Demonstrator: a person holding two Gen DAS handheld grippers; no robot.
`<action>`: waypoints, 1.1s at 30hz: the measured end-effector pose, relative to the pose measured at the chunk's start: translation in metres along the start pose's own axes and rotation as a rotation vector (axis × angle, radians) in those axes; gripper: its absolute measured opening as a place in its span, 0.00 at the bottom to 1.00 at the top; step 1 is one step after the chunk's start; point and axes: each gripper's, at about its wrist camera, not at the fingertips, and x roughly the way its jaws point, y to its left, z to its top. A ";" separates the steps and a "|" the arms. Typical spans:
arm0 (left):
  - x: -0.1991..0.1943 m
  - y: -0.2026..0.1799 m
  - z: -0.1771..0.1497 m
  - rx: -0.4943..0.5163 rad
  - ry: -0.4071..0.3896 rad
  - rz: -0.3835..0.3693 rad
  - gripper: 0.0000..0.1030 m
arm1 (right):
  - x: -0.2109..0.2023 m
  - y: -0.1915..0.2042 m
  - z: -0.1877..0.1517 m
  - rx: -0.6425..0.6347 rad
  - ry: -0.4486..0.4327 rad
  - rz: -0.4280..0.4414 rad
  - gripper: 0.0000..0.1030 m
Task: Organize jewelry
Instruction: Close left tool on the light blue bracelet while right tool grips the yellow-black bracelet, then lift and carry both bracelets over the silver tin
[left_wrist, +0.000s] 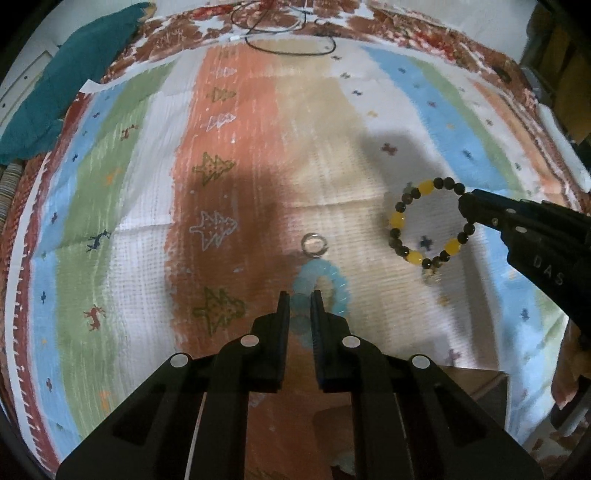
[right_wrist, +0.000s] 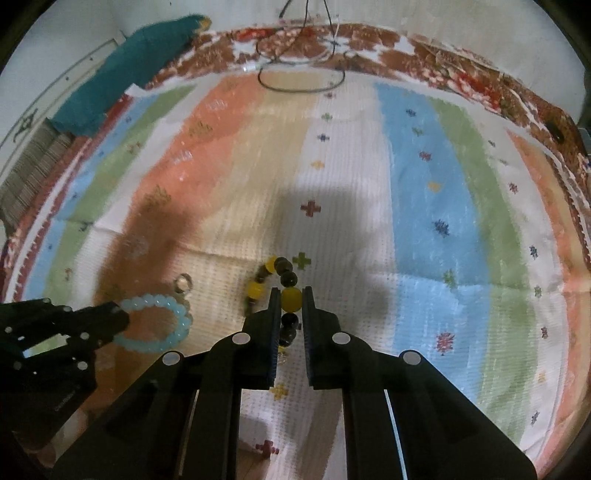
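Both grippers are on a bracelet: the left gripper (left_wrist: 300, 295) is narrowed around the blue bracelet (right_wrist: 159, 321), the right gripper (right_wrist: 289, 291) is pinching the yellow bracelet (left_wrist: 428, 221). The ring (left_wrist: 314, 244) lies just beyond the left tips, nearer that hand.

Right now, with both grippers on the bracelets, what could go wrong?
1. The right gripper pinches only a bead or two of the yellow bracelet; round beads may slip out on lifting.
2. The ring lies close beside the blue bracelet; dragging that bracelet with the left gripper could knock the ring away.
3. The cloth is creased and might snag or bunch if beads are dragged.
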 end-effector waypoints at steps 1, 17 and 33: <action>-0.003 -0.001 0.001 -0.004 -0.006 -0.011 0.10 | -0.003 -0.001 0.000 0.006 -0.007 0.002 0.12; -0.041 0.000 0.002 -0.018 -0.087 -0.048 0.10 | -0.041 0.000 -0.010 0.047 -0.074 0.023 0.12; -0.078 -0.012 -0.007 0.020 -0.167 -0.085 0.10 | -0.076 0.010 -0.027 0.018 -0.161 0.017 0.12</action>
